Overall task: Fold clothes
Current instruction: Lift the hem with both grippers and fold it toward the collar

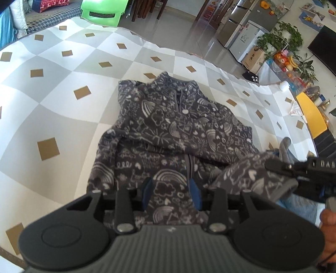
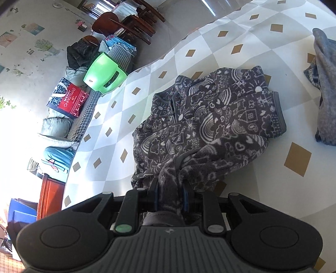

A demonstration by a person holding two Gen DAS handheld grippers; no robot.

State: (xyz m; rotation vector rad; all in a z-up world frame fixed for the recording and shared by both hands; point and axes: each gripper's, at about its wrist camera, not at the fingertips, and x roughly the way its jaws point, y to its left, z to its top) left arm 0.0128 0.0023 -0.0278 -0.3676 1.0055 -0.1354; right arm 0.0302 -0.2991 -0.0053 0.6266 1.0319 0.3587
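Note:
A dark grey fleece jacket (image 1: 168,130) printed with white rainbows and clouds lies on the checked cloth (image 1: 63,84), collar at the far end. My left gripper (image 1: 172,193) hangs over its near hem. The blue pads stand apart, and the hem lies loosely between them. My right gripper (image 2: 170,197) is shut on a bunched fold of the jacket (image 2: 210,117) and holds it lifted off the cloth. In the left wrist view the right gripper (image 1: 273,163) enters from the right with that raised piece of fleece. One cuffed sleeve (image 2: 273,113) is laid across the jacket's chest.
A plain grey garment (image 2: 327,84) lies on the cloth (image 2: 273,42) to the right of the jacket. A green plastic stool (image 1: 100,10) stands past the cloth's far edge. A yellow table edge (image 1: 313,115) and clutter are at the right. A hand (image 1: 329,220) shows at the lower right.

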